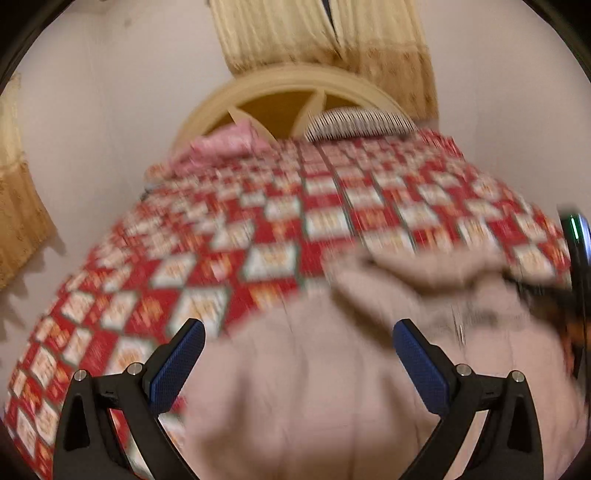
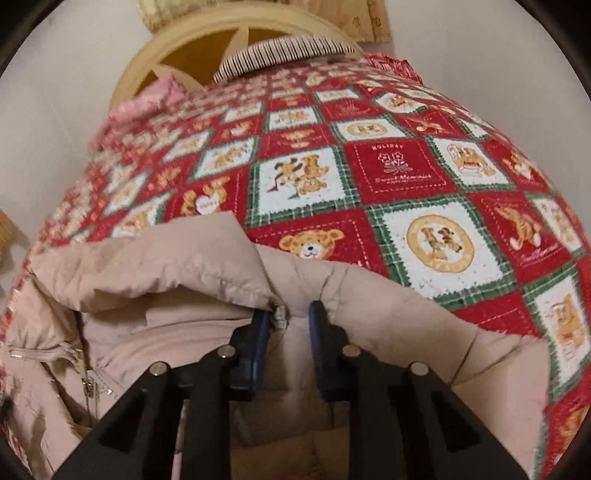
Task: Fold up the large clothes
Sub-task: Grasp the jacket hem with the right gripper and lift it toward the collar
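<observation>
A large beige padded jacket point(image 2: 147, 266) lies on the near part of a bed, its zipper point(image 2: 88, 387) at the lower left of the right wrist view. My right gripper point(image 2: 290, 312) points down at the jacket's upper edge. Its blue pads stand close together with a bunched fold of the fabric pinched between them. In the blurred left wrist view the same jacket point(image 1: 295, 387) spreads below my left gripper point(image 1: 298, 326). That gripper is wide open, with nothing between its fingers, and hangs above the cloth.
A red, white and green teddy-bear quilt point(image 2: 369, 166) covers the bed. At its far end are a cream headboard point(image 1: 280, 107), a striped pillow point(image 1: 362, 120) and a pink pillow point(image 1: 229, 144). Cream curtains point(image 1: 314, 33) hang behind. A dark device with a green light point(image 1: 576, 229) sits at the right edge.
</observation>
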The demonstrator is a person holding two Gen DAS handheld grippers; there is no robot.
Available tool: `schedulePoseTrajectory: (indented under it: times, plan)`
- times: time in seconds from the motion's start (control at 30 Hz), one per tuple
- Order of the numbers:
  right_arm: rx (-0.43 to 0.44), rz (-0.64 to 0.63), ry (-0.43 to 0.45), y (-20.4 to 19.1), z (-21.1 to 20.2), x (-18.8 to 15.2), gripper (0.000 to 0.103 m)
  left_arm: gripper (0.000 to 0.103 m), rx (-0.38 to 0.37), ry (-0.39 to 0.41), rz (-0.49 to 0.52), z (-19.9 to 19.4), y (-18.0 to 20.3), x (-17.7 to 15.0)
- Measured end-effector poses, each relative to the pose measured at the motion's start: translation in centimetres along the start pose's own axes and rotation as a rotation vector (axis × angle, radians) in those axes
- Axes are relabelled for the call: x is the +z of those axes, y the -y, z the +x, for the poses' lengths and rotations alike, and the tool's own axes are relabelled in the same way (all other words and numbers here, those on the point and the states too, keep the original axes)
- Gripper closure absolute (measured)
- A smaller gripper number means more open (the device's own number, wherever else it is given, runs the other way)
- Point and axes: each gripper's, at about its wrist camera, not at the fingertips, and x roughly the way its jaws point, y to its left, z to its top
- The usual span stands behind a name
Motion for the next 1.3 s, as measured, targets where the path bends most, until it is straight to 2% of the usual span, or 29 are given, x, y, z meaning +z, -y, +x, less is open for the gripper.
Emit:
schedulePoseTrajectory:
  times: [0.1, 0.23, 0.27, 0.3, 0.37, 0.43, 0.47, 0.53, 0.63, 0.67, 0.7, 0.73, 0.77, 0.8, 0.83, 0.9, 0.97, 1.0, 1.03, 1.1, 1.2, 1.3]
  plan:
    - [0.031, 0.021, 0.008, 0.3, 0.0, 0.1, 0.081, 0.001, -0.008, 0.023, -0.044, 2.3, -0.2, 4.4]
    - [0.052, 0.031, 0.021, 0.4, -0.1, 0.0, 0.081, 0.001, -0.015, -0.009, -0.058, 7.0, 1.8, 8.5]
    - [0.057, 0.034, 0.023, 0.5, -0.2, -0.1, 0.081, 0.001, -0.028, -0.049, -0.051, 8.4, 2.7, 8.7]
    - [0.063, 0.037, 0.025, 0.6, -0.2, -0.1, 0.081, 0.001, -0.026, -0.09, -0.041, 9.6, 3.3, 8.5]
    - [0.082, 0.05, 0.026, 1.0, -0.2, -0.2, 0.081, 0.001, 0.041, -0.175, 0.017, 12.3, 4.9, 6.9]
    - [0.099, 0.062, 0.028, 1.3, -0.1, -0.1, 0.081, 0.001, 0.134, -0.268, 0.094, 14.8, 5.7, 3.8]
    - [0.106, 0.067, 0.029, 1.4, -0.1, -0.2, 0.081, 0.001, 0.13, -0.292, 0.106, 15.3, 5.7, 2.5]
    - [0.11, 0.075, 0.018, 1.5, -0.2, -0.2, 0.081, 0.001, 0.104, -0.302, 0.09, 15.5, 5.3, 0.4]
    - [0.104, 0.077, 0.032, 1.4, -0.8, -0.2, 0.079, 0.001, 0.103, -0.28, 0.092, 14.7, 5.2, 0.0]
    - [0.081, 0.077, 0.061, 1.3, -1.7, -0.1, 0.07, 0.001, 0.11, -0.278, 0.104, 14.6, 5.3, 0.1]
    - [0.045, 0.076, 0.101, 1.1, -2.9, -0.1, 0.053, 0.001, 0.119, -0.263, 0.115, 14.2, 5.3, 0.3]
    - [0.005, 0.078, 0.164, 0.8, -4.9, 0.1, 0.043, 0.001, 0.12, -0.225, 0.121, 13.4, 5.3, 0.8]
    - [-0.012, 0.08, 0.204, 0.5, -6.3, 0.3, 0.029, 0.001, 0.116, -0.175, 0.128, 12.3, 5.4, 1.6]
    - [-0.029, 0.076, 0.249, 0.0, -7.5, 0.7, 0.028, 0.001, 0.116, -0.134, 0.13, 11.4, 5.7, 2.3]
    - [-0.038, 0.044, 0.274, -1.1, -8.7, 1.7, 0.028, 0.001, 0.091, -0.067, 0.112, 9.9, 5.8, 3.5]
    - [-0.005, 0.006, 0.273, -2.6, -9.2, 3.3, 0.031, 0.001, 0.018, 0.001, 0.068, 8.6, 5.9, 5.2]
    - [0.019, -0.014, 0.282, -4.3, -8.9, 5.2, 0.035, 0.001, -0.116, 0.008, 0.013, 8.3, 6.7, 6.6]
    - [0.016, -0.022, 0.278, -4.9, -8.4, 5.8, 0.039, 0.001, -0.184, -0.008, -0.002, 8.8, 7.1, 6.9]
    - [0.037, -0.035, 0.243, -5.7, -7.0, 6.4, 0.042, 0.001, -0.201, -0.029, -0.004, 9.6, 7.7, 6.9]
    - [0.076, -0.067, 0.175, -6.7, -4.6, 6.6, 0.05, 0.001, -0.173, -0.089, 0.023, 12.2, 8.7, 5.9]
    - [0.054, -0.119, 0.049, -7.5, -0.5, 5.2, 0.054, 0.001, -0.138, -0.212, 0.024, 15.8, 9.3, 4.0]
    - [0.063, -0.099, -0.002, -6.5, 1.4, 3.2, 0.056, 0.001, -0.191, -0.289, -0.048, 17.6, 8.3, 2.5]
